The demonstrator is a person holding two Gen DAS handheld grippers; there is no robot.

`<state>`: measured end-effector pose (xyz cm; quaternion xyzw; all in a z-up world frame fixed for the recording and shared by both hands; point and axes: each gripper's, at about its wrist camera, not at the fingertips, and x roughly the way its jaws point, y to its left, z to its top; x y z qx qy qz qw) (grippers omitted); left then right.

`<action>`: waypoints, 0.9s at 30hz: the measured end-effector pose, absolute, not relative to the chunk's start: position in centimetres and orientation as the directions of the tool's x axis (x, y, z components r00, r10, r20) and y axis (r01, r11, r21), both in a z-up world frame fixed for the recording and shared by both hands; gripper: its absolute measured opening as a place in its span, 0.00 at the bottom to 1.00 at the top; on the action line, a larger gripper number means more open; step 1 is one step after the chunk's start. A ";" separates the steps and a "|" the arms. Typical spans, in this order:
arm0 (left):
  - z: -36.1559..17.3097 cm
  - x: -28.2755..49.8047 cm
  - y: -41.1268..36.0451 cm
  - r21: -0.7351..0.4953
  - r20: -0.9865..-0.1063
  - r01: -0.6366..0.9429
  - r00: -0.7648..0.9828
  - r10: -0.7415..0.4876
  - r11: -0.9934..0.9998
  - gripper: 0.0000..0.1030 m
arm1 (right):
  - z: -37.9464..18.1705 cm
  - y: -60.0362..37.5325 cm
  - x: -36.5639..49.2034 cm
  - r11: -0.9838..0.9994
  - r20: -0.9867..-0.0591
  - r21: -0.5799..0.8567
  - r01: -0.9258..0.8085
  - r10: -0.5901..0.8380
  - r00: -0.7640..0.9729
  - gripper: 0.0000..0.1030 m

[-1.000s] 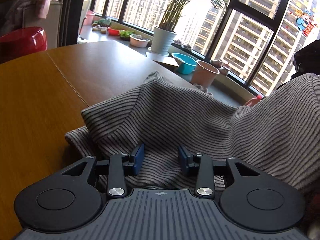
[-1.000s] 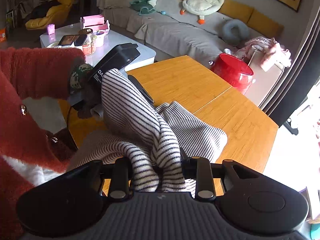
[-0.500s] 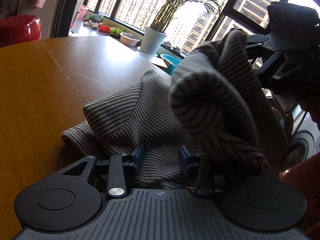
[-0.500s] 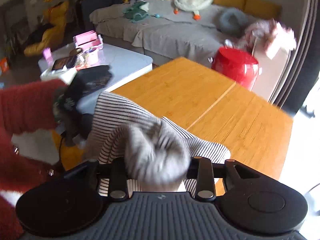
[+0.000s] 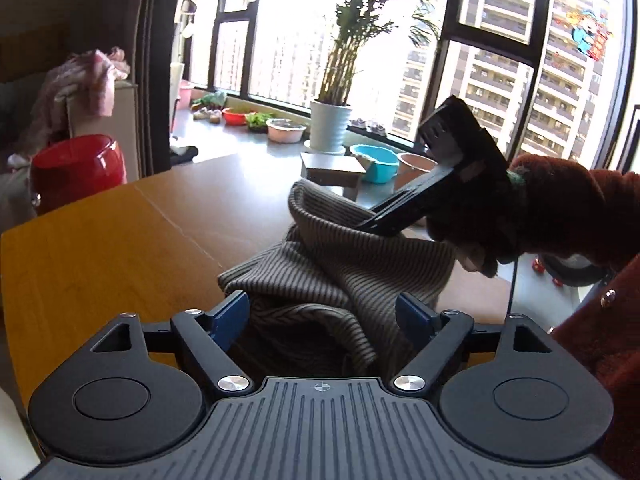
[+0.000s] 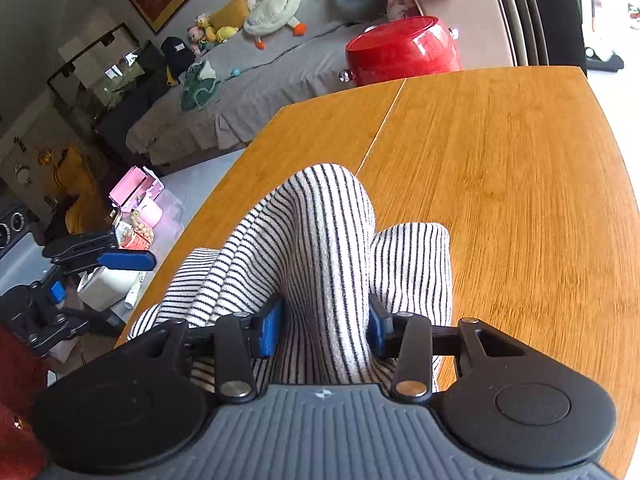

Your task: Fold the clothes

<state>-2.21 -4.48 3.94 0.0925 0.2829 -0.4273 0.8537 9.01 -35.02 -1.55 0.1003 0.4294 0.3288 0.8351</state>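
Note:
A black-and-white striped knit garment [image 5: 340, 276] [image 6: 320, 232] lies bunched on the near part of the wooden table [image 5: 100, 260] [image 6: 500, 200]. My left gripper [image 5: 324, 312] hovers just above the bunch. Its jaws are opening wide, with cloth lying loose between the blue pads. A hand in a red sleeve [image 5: 560, 208] holds my right gripper [image 5: 360, 226] [image 6: 324, 328], which comes in from the right. A thick raised fold fills the gap between its pads and touches both. Its jaws are opening slightly. My left gripper's blue pad [image 6: 126, 261] shows at the left of the right wrist view.
A red tub [image 5: 76, 168] [image 6: 400, 52] stands past the table's far edge. A potted plant [image 5: 330, 124] and several bowls line the window sill. A grey sofa [image 6: 248, 92] and a white low table [image 6: 172, 208] lie beyond the left edge.
My left gripper's jaws spread wide, let go of the cloth and pulled up and back. My right gripper rolled and came down toward the table with its fold.

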 end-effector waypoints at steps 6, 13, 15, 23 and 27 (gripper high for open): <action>3.2 -6.2 -9.7 0.141 -0.654 0.811 0.507 -0.562 0.568 0.92 | -0.4 -32.9 7.5 0.826 -0.685 0.297 -0.479 0.534 0.496 0.40; 0.8 -5.6 -13.9 0.317 -0.663 0.782 0.588 -0.463 0.537 0.88 | 1.1 -31.1 5.3 0.857 -0.704 0.147 -0.494 0.441 0.556 0.41; 0.6 -5.3 -14.5 0.332 -0.657 0.779 0.596 -0.462 0.531 0.81 | 1.2 -31.2 4.9 0.858 -0.699 0.133 -0.497 0.437 0.567 0.41; 2.8 -1.8 -11.8 0.201 -0.635 0.748 0.591 -0.498 0.632 0.51 | 1.9 -31.3 3.0 0.857 -0.658 0.027 -0.515 0.403 0.636 0.41; 3.5 1.6 -8.3 0.125 -0.601 0.595 0.682 -0.417 0.794 0.51 | 3.0 -32.0 2.6 0.861 -0.629 -0.009 -0.508 0.391 0.672 0.41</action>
